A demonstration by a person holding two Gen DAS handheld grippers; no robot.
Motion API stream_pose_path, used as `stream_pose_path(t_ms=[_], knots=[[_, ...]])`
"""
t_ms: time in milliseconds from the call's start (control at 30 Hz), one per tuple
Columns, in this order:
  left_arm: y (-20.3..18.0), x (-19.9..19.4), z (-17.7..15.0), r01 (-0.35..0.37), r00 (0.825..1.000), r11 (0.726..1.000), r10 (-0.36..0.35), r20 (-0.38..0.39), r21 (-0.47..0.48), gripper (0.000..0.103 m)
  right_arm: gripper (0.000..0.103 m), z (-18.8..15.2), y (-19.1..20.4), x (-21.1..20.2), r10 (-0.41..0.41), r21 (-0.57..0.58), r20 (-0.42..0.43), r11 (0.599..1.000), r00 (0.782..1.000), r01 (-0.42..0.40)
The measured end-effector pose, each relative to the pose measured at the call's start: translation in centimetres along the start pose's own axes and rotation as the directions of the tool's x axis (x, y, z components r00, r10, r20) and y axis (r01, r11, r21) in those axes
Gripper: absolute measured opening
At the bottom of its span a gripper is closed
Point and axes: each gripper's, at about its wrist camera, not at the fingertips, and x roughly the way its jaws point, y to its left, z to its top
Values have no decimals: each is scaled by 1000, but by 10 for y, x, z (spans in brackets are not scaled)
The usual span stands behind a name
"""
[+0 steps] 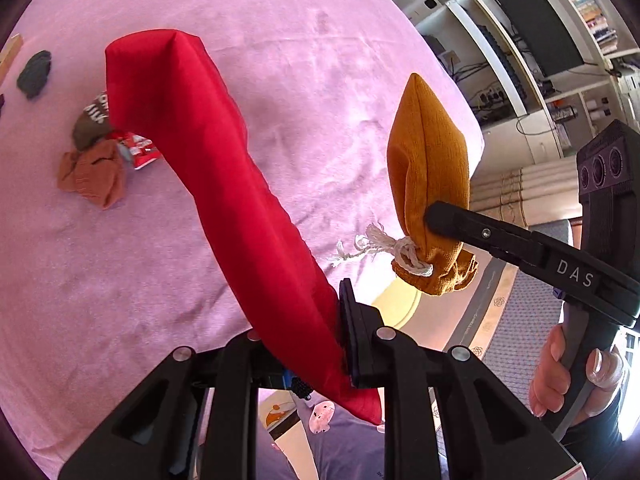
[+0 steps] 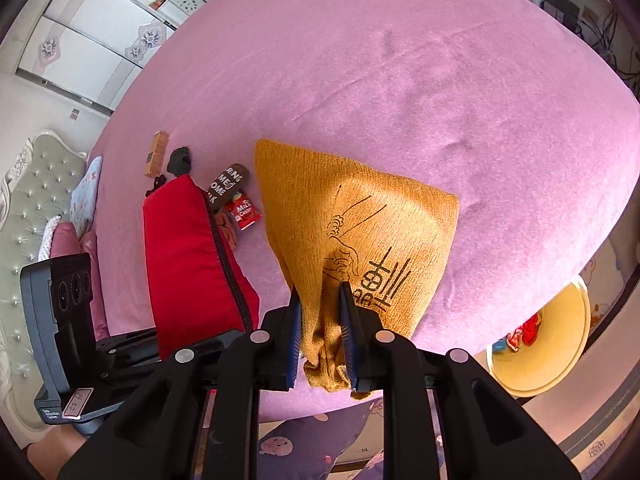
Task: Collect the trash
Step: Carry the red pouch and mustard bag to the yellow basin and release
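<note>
My left gripper [image 1: 324, 344] is shut on the lower end of a long red zip pouch [image 1: 208, 160], which hangs in the air above the pink bed [image 1: 320, 60]. My right gripper [image 2: 320, 320] is shut on the gathered neck of a mustard drawstring bag [image 2: 360, 224] with dark printed marks. In the left wrist view the right gripper [image 1: 434, 220] pinches that bag [image 1: 428, 160] just above its white cord. Loose trash lies on the bed: a brown wrapper [image 2: 230, 186], a red snack packet [image 2: 244, 214] and a dark crumpled lump [image 2: 180, 160].
A yellow bin [image 2: 560, 360] with red trash inside stands on the floor by the bed's near right corner. A slim cardboard box [image 2: 157, 154] lies near the trash. A rust-coloured crumpled piece [image 1: 92, 176] sits beside the wrappers. Shelves and a monitor [image 1: 536, 28] stand beyond the bed.
</note>
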Motion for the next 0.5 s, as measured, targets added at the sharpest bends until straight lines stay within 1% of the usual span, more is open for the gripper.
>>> stream_pose_path(t_ms=[133, 267, 333, 500], knots=[[-59, 33, 1, 18, 999, 997, -15, -51, 73, 19, 18, -12, -57, -31, -36, 66, 23, 997, 999, 34], [-109, 64, -2, 43, 995, 991, -30, -98, 129, 19, 18, -24, -111, -55, -68, 134, 35, 989, 997, 63], [-136, 82, -4, 49, 991, 985, -28, -127, 167, 19, 18, -31, -137, -65, -81, 170, 41, 983, 996, 73], [-190, 124, -10, 66, 980, 964, -13, -200, 259, 19, 18, -54, -195, -83, -107, 264, 45, 960, 993, 92]])
